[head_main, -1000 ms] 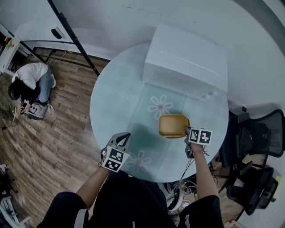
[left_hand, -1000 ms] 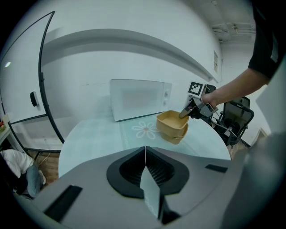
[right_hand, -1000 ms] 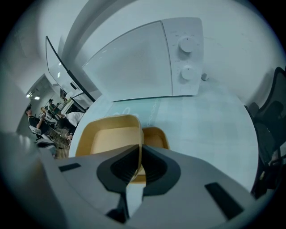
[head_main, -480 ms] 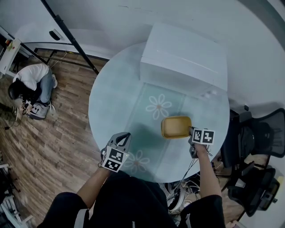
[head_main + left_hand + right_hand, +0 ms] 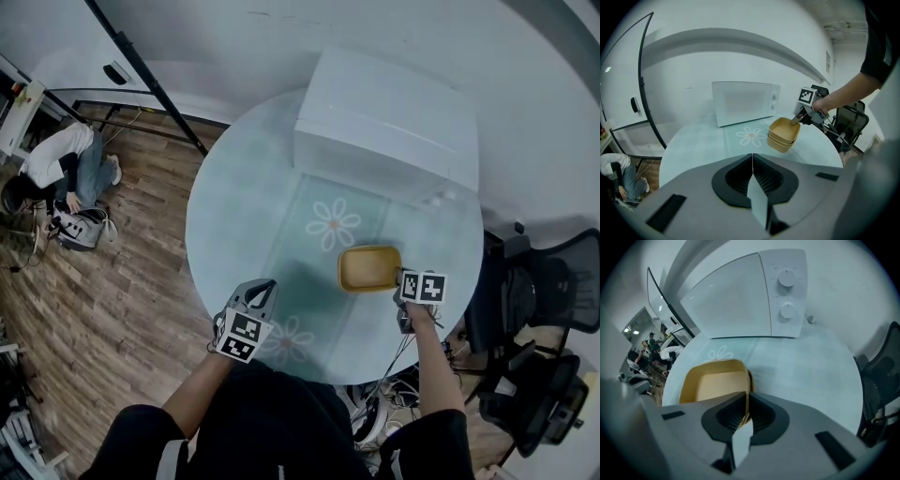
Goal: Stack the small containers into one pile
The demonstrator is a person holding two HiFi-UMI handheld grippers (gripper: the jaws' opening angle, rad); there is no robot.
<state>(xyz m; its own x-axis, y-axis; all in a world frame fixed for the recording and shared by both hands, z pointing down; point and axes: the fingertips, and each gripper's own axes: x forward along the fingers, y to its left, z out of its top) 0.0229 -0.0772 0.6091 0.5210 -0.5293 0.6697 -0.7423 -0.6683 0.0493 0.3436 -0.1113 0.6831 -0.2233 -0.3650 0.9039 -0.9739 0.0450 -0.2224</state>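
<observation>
Containers (image 5: 368,269) sit nested in one tan pile, mouths up, the right claw (image 5: 399,279) pinching the top one's near short wall; the long axis runs off to that claw's left. Since a second ago pile and claw shifted slightly rightward on the bench (image 5: 244,216), then settled, so stacking looks done bar release. Left claw (image 5: 259,292) hovers pressed together, empty, well apart. Microwave (image 5: 384,122) stands beyond

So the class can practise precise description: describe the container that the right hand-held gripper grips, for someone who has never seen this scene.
On the round table, in front of the white microwave, stands a pile of yellow containers. It is the top container: open, rounded-square, the only one whose rim the right hand-held gripper pinches.
</observation>
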